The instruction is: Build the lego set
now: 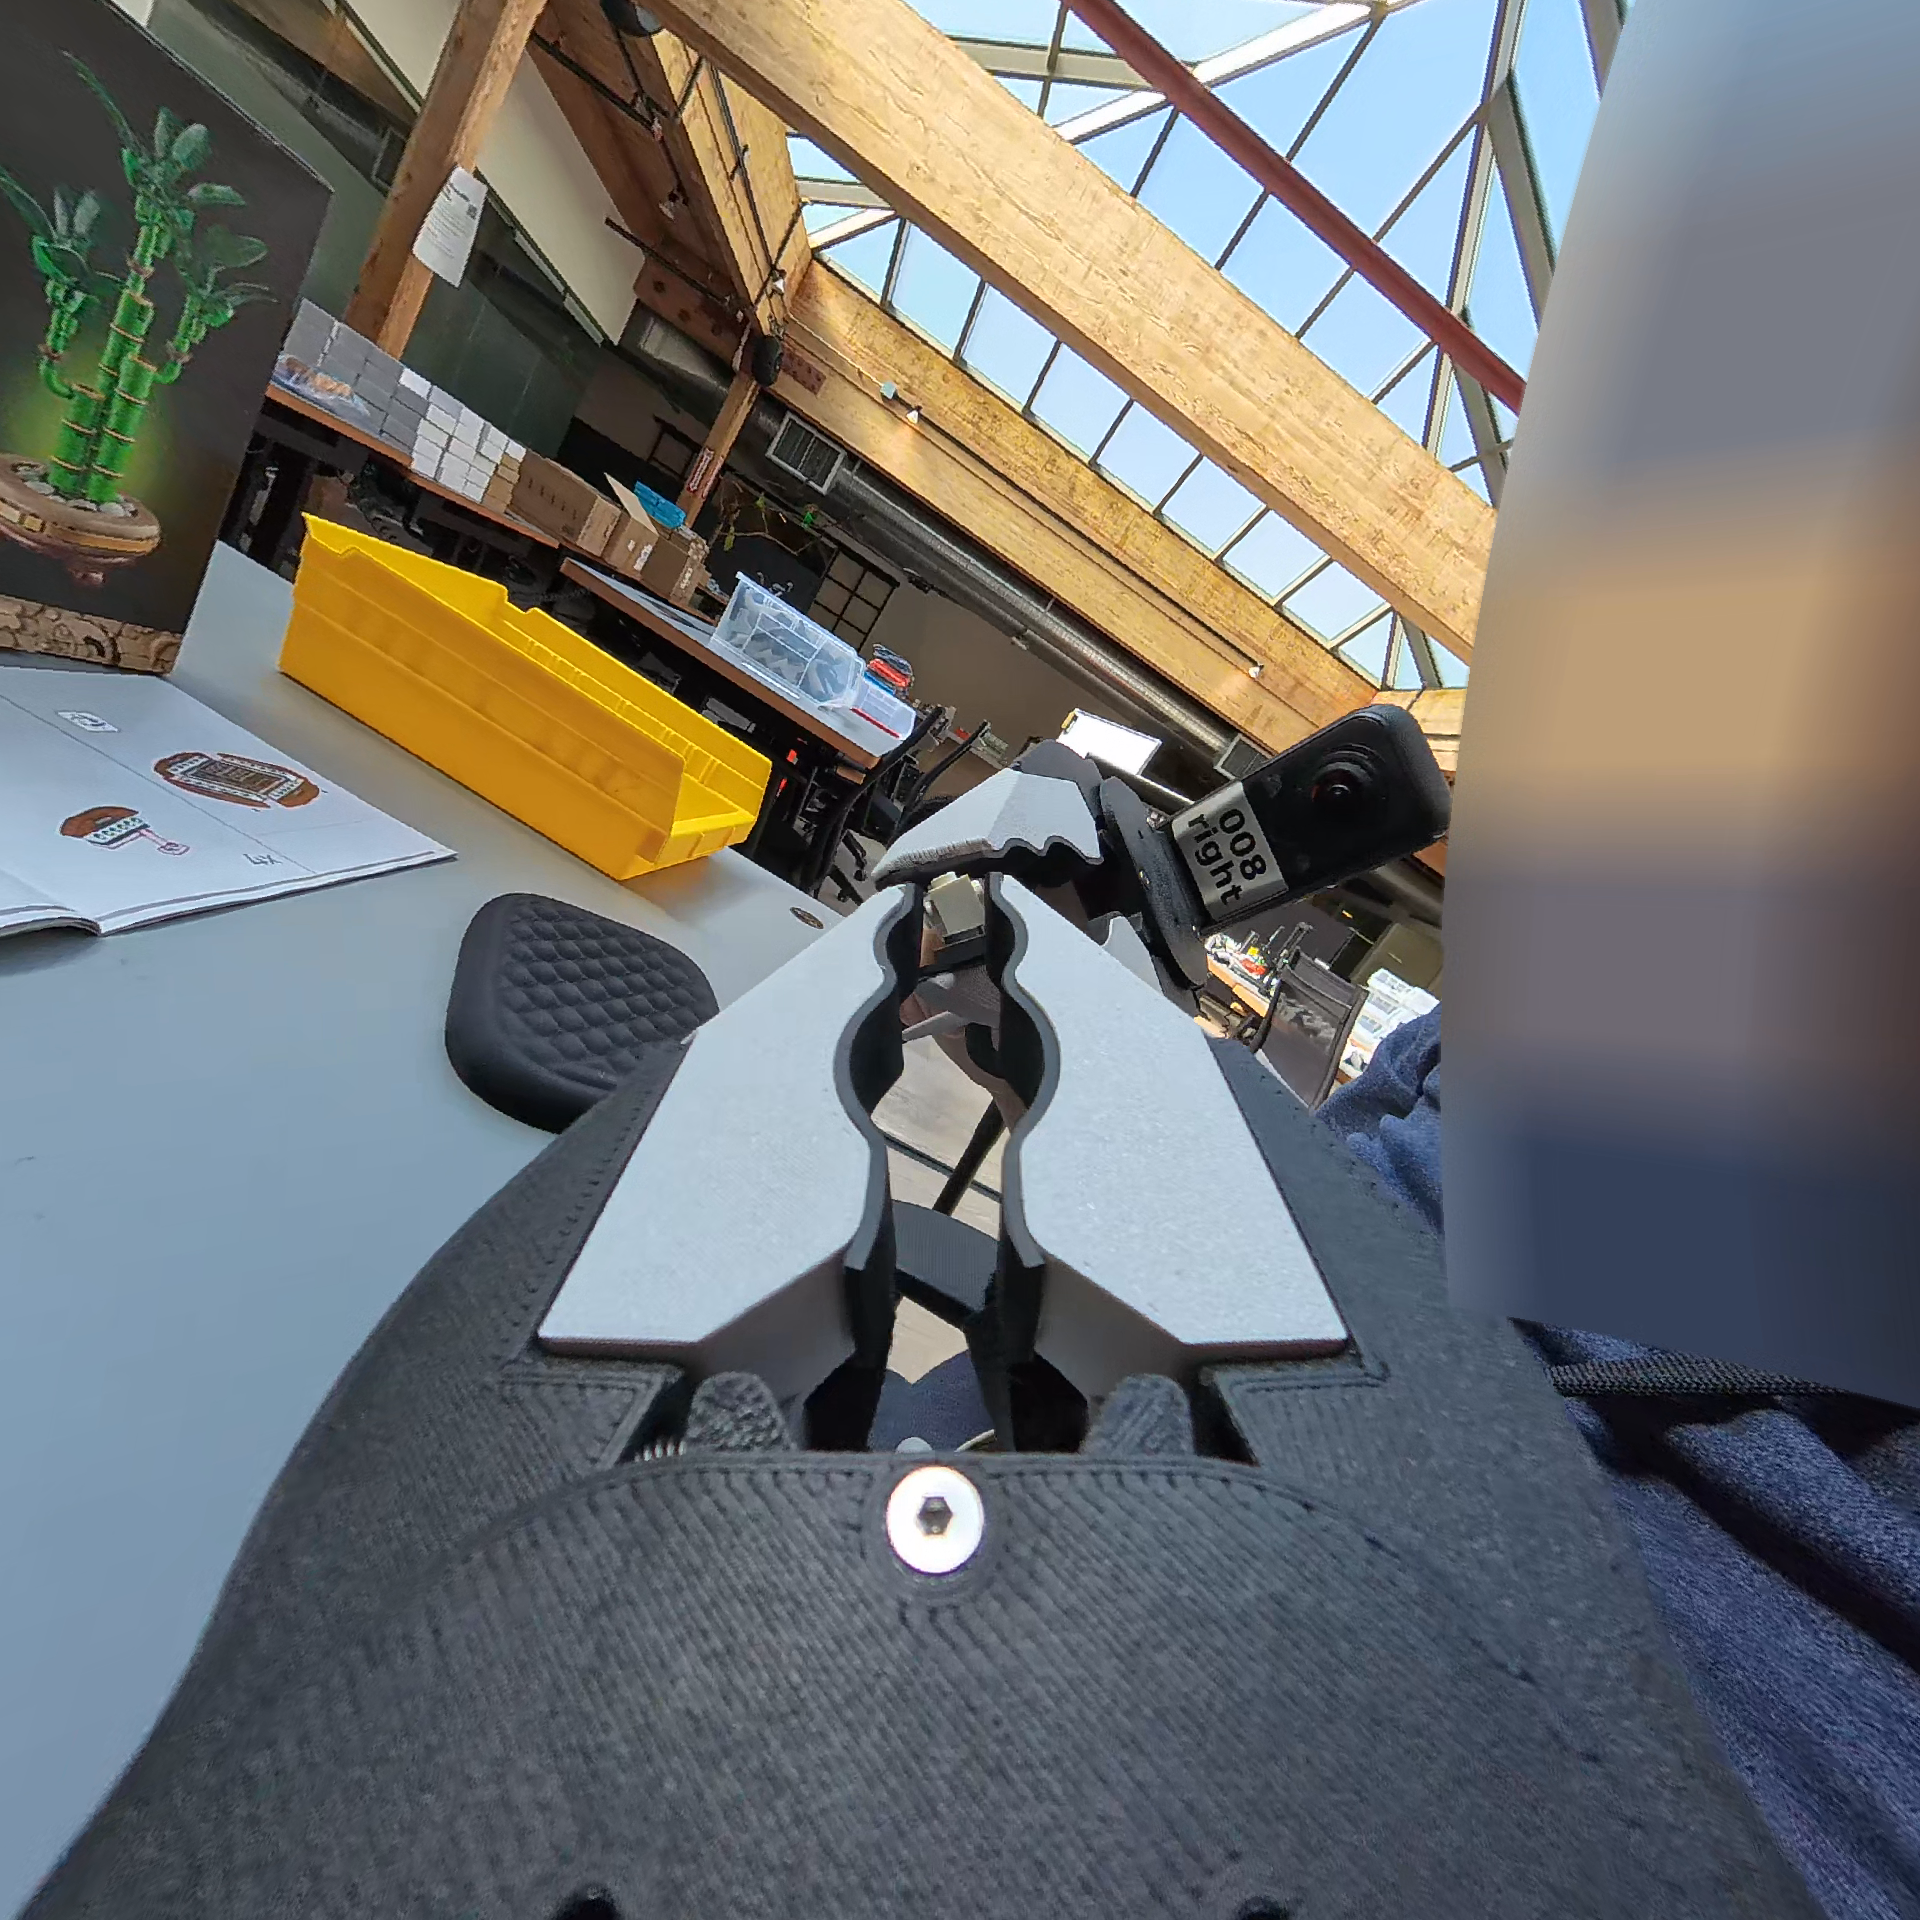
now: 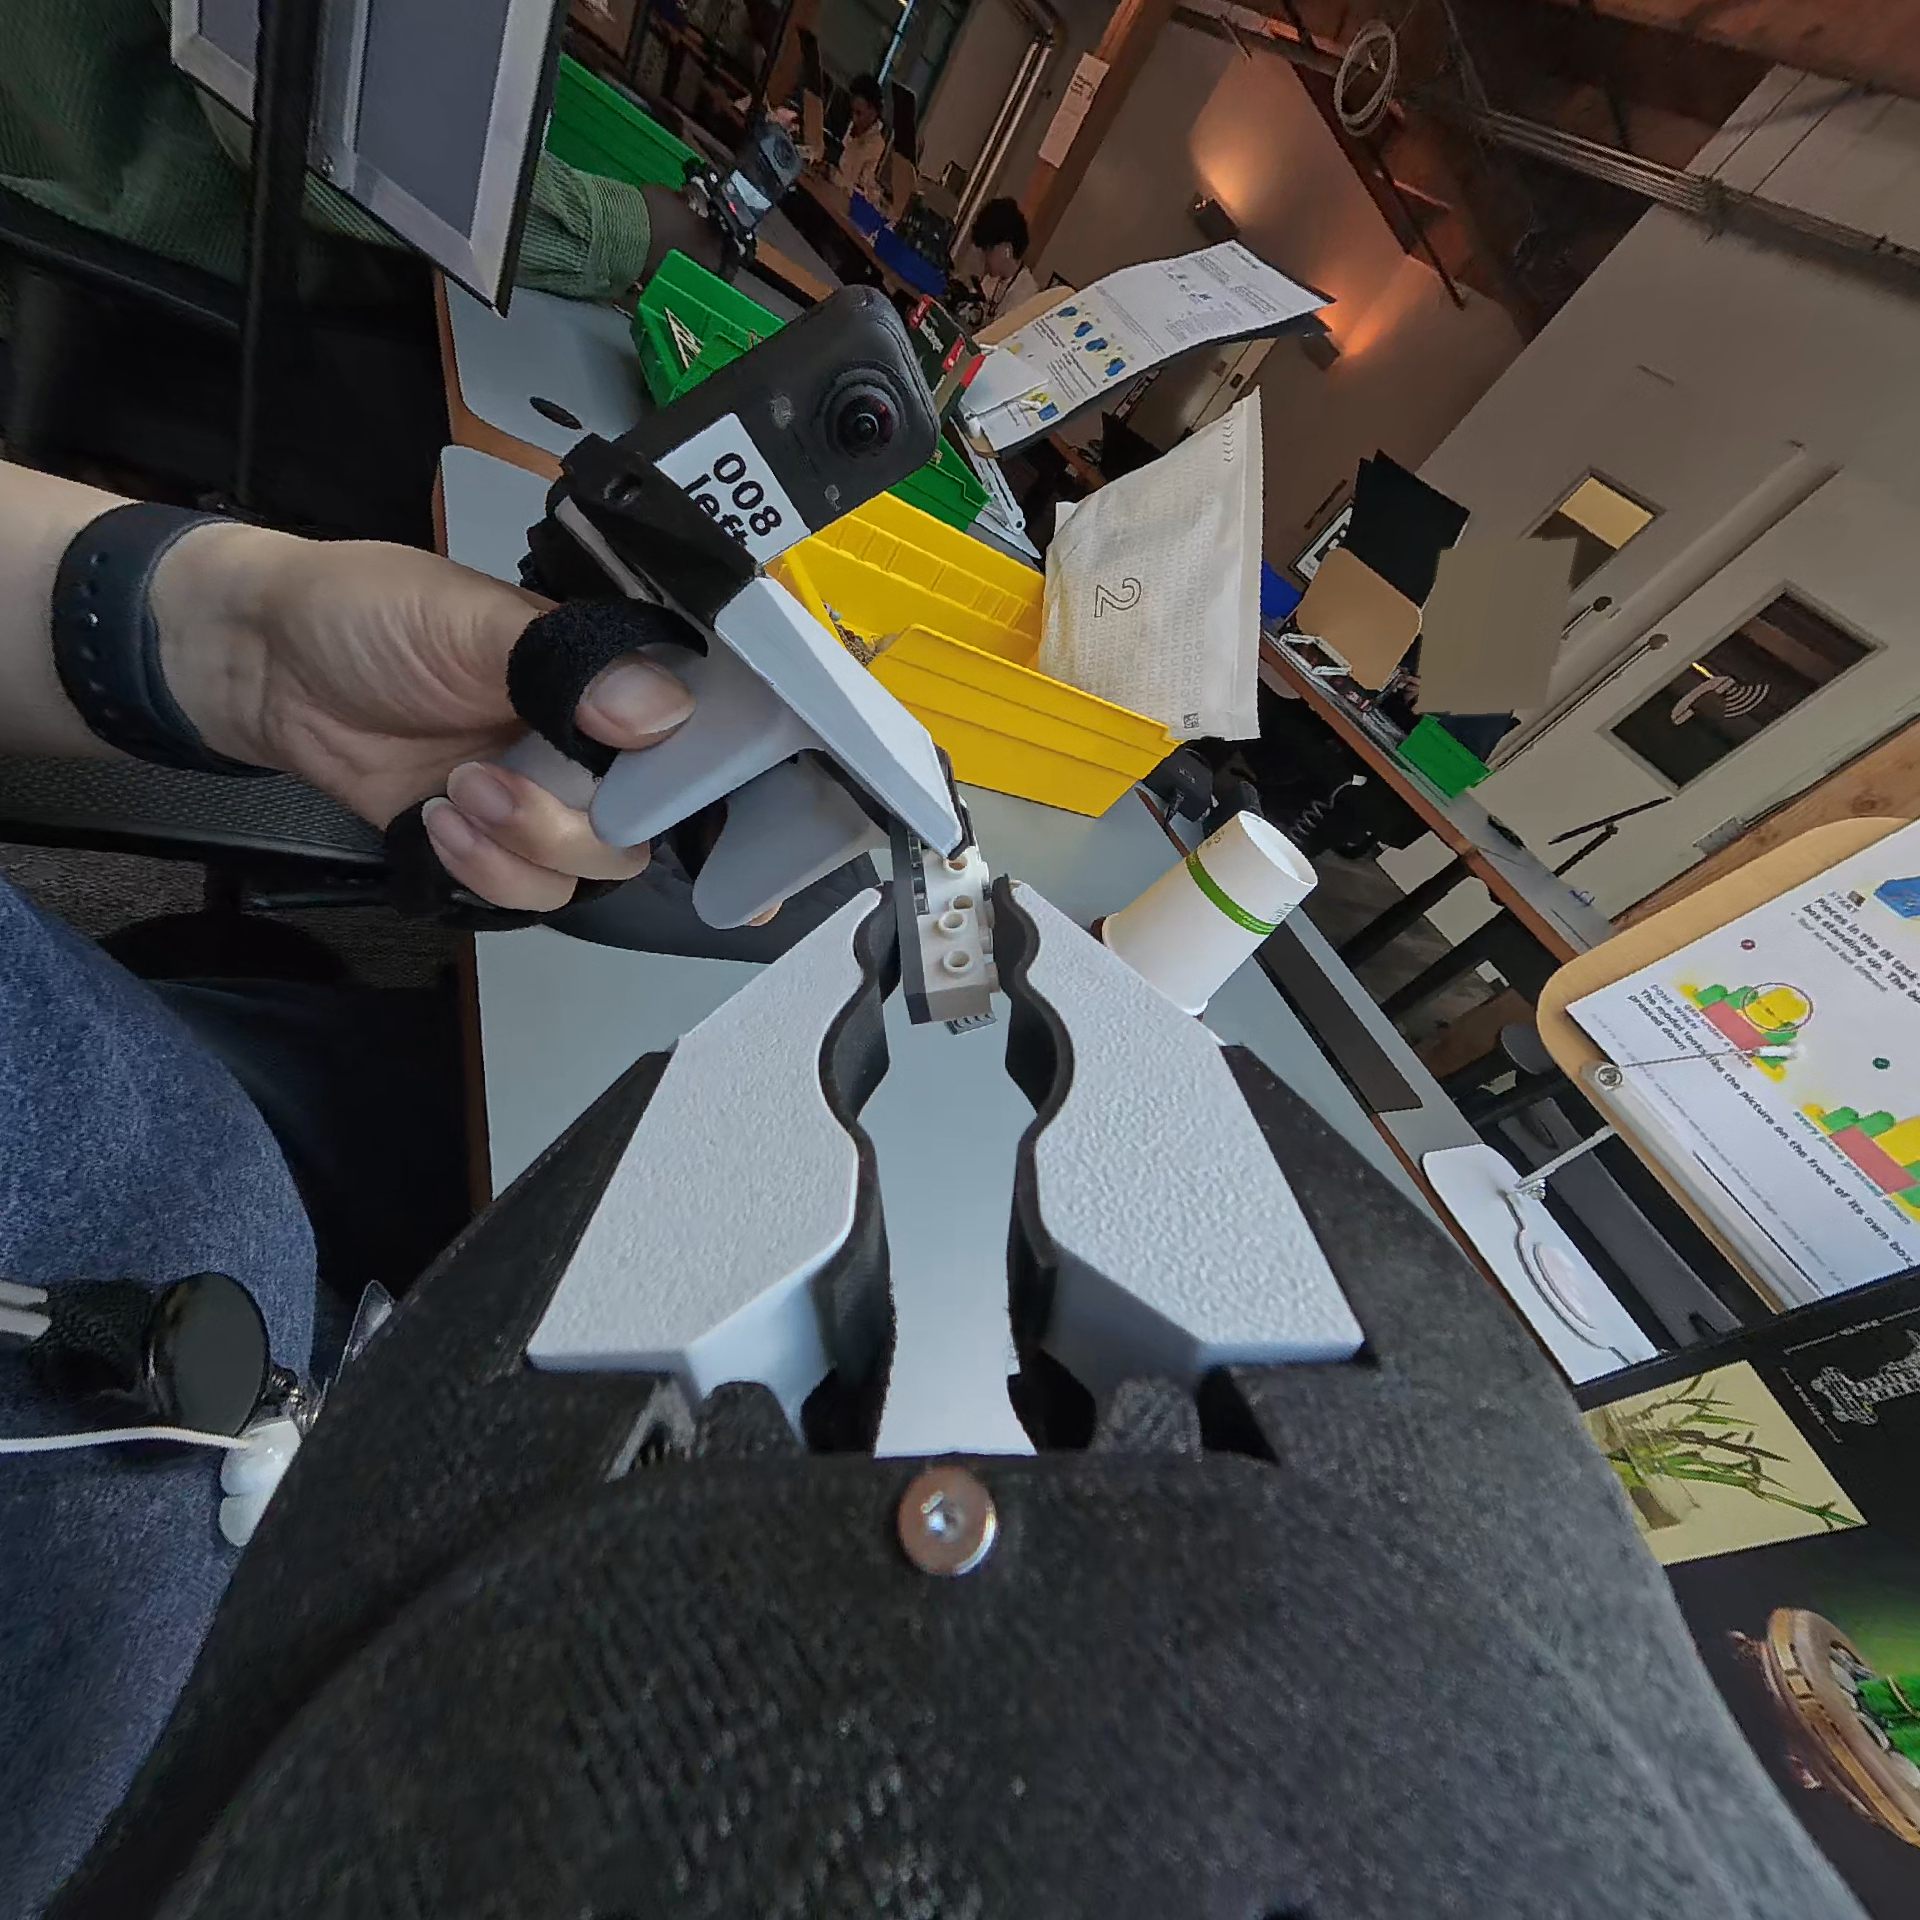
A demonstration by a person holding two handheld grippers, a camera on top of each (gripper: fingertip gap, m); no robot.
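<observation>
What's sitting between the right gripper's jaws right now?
A small white-and-grey lego assembly, clamped at the tips; the left gripper touches its top. The right wrist view shows it clearly.

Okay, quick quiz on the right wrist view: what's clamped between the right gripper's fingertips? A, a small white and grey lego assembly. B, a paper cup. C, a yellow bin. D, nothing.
A: the right gripper is shut on the lego assembly, with the left gripper touching its top.

Both claws [image 2: 945,914] [image 1: 951,899] tip-to-tip, clamped.
</observation>
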